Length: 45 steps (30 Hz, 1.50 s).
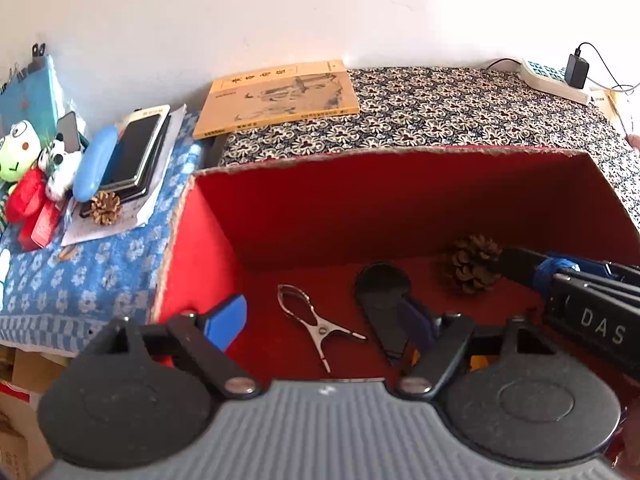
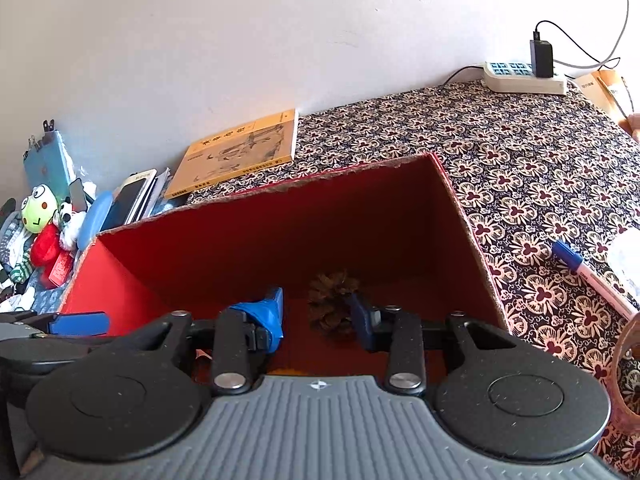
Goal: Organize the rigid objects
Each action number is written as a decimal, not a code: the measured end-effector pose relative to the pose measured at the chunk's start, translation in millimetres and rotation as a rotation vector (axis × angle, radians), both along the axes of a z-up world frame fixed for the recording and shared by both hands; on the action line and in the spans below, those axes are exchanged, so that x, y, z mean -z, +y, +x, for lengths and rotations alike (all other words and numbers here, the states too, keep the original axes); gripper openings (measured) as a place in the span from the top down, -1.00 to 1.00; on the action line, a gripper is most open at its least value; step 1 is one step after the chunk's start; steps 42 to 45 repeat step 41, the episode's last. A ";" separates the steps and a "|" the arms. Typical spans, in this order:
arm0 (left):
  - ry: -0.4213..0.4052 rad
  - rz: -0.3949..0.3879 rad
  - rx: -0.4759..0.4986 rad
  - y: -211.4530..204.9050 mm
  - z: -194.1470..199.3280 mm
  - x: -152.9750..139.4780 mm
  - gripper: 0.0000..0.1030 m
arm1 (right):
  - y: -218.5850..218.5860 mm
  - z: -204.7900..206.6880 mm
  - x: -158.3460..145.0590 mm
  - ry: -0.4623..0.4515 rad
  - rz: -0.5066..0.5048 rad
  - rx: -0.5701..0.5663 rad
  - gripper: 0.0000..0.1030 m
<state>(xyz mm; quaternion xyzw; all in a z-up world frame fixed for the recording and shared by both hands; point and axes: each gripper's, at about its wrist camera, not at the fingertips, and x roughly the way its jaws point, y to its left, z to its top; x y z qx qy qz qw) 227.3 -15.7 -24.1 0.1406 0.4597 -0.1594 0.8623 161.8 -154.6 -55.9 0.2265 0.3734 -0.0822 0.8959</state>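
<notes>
A red cardboard box [image 1: 280, 216] stands open-topped on a tabletop [image 2: 520, 152] covered in dark floral cloth. Both claws reach down into it. The left claw [image 1: 326, 320] is spread wide, its blue-padded fingers well apart with nothing between them; below it on the box floor lie a metal clip [image 1: 316, 320] and a flat black object [image 1: 384, 300]. The right claw [image 2: 318, 314] is partly spread around a brown pine cone [image 2: 334, 304] that rests on the box floor near the far wall; whether the fingers [image 2: 272, 314] actually press on it cannot be told. A second pine cone [image 1: 105, 207] sits outside the box on a blue floral cloth, beside a stack of phones [image 1: 138, 156] and plush toys [image 1: 24, 160]. A yellow book [image 1: 280, 98] lies behind the box, and a blue-capped marker [image 2: 588, 272] lies to its right
</notes>
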 end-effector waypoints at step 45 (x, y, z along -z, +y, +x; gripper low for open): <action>-0.052 0.056 -0.066 -0.5 -2.5 -0.8 -0.52 | -0.1 2.6 1.0 0.007 0.015 -0.046 0.61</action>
